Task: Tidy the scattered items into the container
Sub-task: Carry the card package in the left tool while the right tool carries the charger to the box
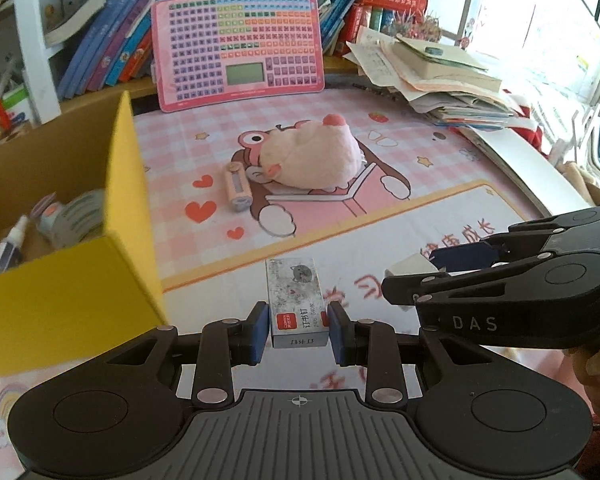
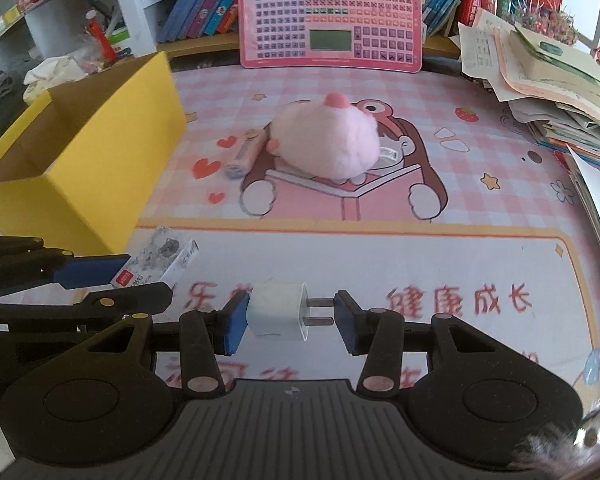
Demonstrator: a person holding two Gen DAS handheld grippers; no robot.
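The left gripper (image 1: pixel 298 328) pinches a staple box (image 1: pixel 296 304); the right gripper (image 2: pixel 292 316) pinches a white plug (image 2: pixel 278 312), beside the yellow box (image 2: pixel 100 152).

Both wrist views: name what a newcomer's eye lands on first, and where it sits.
The fluffy pink plush toy lies mid-mat, with the pink keyboard toy propped against the books behind it. The yellow box stands at the mat's left edge. Up close, the left gripper grips a staple box, and the right gripper a white plug adapter.
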